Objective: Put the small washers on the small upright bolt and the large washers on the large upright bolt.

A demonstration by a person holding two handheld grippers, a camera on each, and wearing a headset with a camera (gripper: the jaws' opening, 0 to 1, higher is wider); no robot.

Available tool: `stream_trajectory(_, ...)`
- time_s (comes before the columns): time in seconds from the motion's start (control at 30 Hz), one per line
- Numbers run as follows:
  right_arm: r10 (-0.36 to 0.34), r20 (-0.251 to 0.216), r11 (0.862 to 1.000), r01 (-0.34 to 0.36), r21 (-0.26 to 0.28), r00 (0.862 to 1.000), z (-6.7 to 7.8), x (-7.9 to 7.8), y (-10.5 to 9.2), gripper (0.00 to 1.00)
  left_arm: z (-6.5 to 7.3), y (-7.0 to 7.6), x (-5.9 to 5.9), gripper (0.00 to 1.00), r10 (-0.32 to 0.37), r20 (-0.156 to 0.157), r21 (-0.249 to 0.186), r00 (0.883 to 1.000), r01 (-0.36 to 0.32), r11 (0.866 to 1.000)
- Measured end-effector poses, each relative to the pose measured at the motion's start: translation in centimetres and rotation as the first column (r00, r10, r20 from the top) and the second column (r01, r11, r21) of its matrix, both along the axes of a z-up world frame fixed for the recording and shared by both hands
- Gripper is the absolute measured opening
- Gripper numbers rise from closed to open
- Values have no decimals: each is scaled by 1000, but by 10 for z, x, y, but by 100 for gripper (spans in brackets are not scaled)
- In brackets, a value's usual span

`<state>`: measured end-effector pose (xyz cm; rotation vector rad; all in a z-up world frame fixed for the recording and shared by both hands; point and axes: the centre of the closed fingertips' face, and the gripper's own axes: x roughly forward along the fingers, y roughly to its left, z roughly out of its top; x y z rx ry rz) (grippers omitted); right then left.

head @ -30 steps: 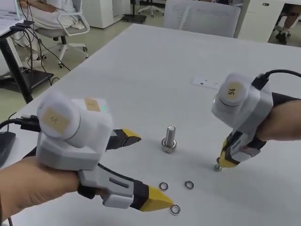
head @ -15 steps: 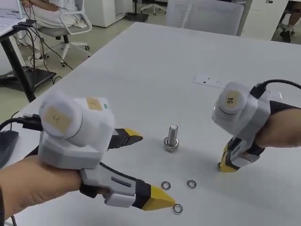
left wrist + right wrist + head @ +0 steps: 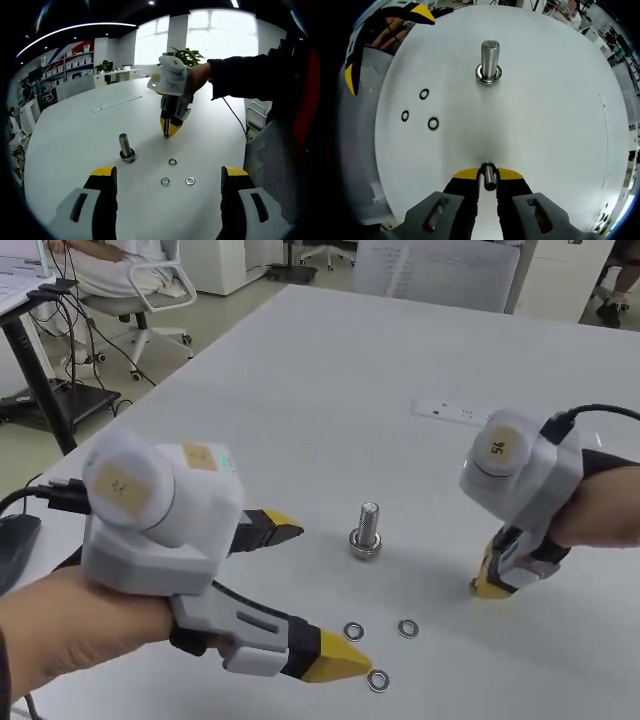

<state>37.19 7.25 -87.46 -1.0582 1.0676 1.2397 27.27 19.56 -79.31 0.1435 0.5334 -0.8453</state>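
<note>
While the large bolt (image 3: 366, 530) stands upright mid-bench, threads up w/ a round collar at its foot (washer or bolt head, can't tell), everything else sits around it on the white bench (image 3: 300, 390).

Right claw (image 3: 490, 588): to the bolt's right in head view, well apart from it, pointed steeply down w/ yellow tips low at the bench surface. Jaws pressed in on a small bolt (image 3: 489, 177). In the right gripper view it shows as a short metal stub clamped btwn the yellow tips, and the large bolt is straight ahead of it. Whether the small bolt touches the bench, can't tell.

Left claw (image 3: 322, 600): on the bolt's left and near side, jaws spread wide, nothing btwn them. One yellow tip is level w/ the bolt, to its left. The other tip is nearer the person, just beside the nearest washer.

Three small washers (image 3: 353, 631), all flat on the bench, loose, on the near side of the large bolt. Two lie side by side. The third is nearer the person, apart from the pair. None touch each other or the bolt. In the left gripper view they lie ahead, btwn the spread jaws.

Beyond the bolt, far side: a thin white strip (image 3: 440, 412) flat on the bench.
</note>
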Motion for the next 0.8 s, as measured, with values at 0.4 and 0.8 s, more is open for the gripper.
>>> stream_trajectory(0.4, -15, -1, 1000, 15, 7, 1000, 0, 3, -2, 21, 0, 1, 0, 85, 0, 0, 1, 1000, 0, 1000)
stream_trajectory(0.8, -62, 3, 997, 62, 45, 998, 9, 3, -15, 30, 0, 0, -1, 86, -5, 2, -1, 1000, 5, 1000)
